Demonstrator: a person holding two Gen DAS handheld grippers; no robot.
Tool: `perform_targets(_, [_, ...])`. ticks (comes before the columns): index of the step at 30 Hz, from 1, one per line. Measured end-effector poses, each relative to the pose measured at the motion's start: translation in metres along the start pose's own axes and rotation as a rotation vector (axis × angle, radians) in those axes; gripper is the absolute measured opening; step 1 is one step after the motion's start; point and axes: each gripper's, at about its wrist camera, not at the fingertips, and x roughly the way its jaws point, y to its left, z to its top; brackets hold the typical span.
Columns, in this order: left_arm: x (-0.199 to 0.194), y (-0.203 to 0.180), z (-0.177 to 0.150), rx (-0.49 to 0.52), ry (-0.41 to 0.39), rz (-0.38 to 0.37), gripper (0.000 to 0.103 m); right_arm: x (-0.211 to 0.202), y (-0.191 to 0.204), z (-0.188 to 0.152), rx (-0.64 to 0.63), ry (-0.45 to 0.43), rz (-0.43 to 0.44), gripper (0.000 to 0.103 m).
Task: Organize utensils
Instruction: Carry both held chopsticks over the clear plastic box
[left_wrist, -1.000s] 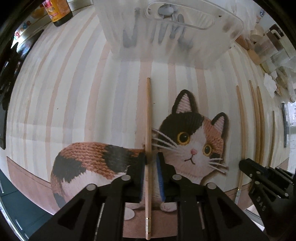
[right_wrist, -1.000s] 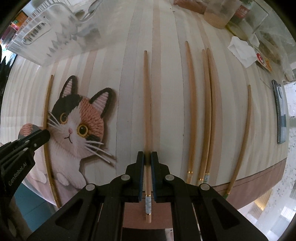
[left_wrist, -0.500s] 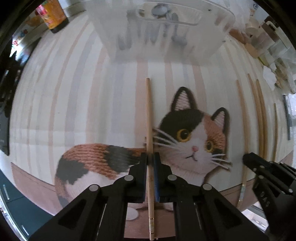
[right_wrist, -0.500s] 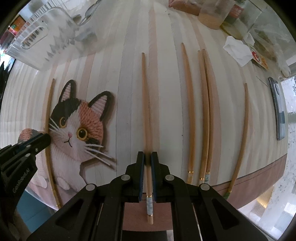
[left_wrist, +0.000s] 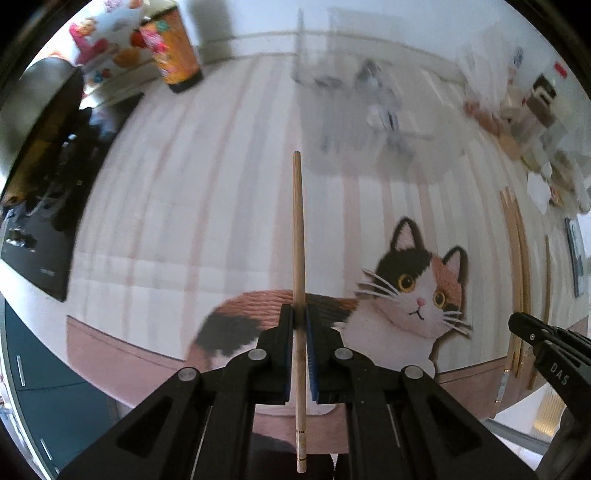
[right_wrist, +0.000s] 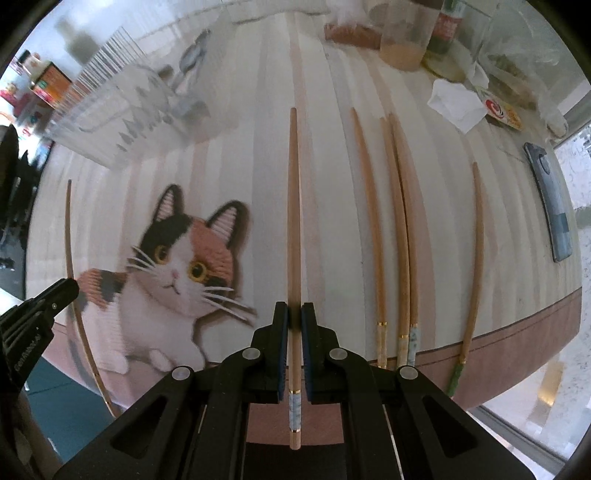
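Through your left wrist camera, your left gripper (left_wrist: 300, 325) is clamped on a plain pale wooden chopstick with a thin gold ring near its butt end (left_wrist: 298, 280). The stick runs straight ahead between the blue-lined pads, its tip pointing toward the far end of the table and its ringed end jutting back past the fingers. Under it lies the striped cream-and-pink tablecloth printed with a calico cat (left_wrist: 417, 291). Ahead, blurred, stands the clear plastic utensil basket (left_wrist: 354, 110) with grey metal cutlery showing through its walls — it is well apart from the chopstick's tip. An orange printed can (left_wrist: 173, 55) stands far left. Your other tool's black nose shows at the right edge, with loose chopsticks lying near it.

Through your right wrist camera, your right gripper (right_wrist: 294, 325) is closed tight on a wooden chopstick with a pale blue patterned band between two gold rings (right_wrist: 294, 236), again held along the fingers with the banded end behind the pads. To its right, four more wooden chopsticks (right_wrist: 400, 229) lie roughly parallel on the cloth — two of them touching, one well apart near the blue-grey phone (right_wrist: 552, 206). A crumpled white paper napkin (right_wrist: 456, 101) lies beyond them. The clear basket sits far left.
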Motion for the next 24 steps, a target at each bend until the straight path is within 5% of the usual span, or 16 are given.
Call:
perform_targets(10, [-0.056, 0.024, 0.002, -0.056, -0.113, -0.012, 0.004, -0.064, -0.003, 0.013, 0.017, -0.120, 0.080, 0.007])
perform_targets(24, [-0.118, -0.012, 0.098, -0.007, -0.249, -0.149, 0.004, -0.121, 0.043, 0.112, -0.018, -0.262, 0.211, 0.007])
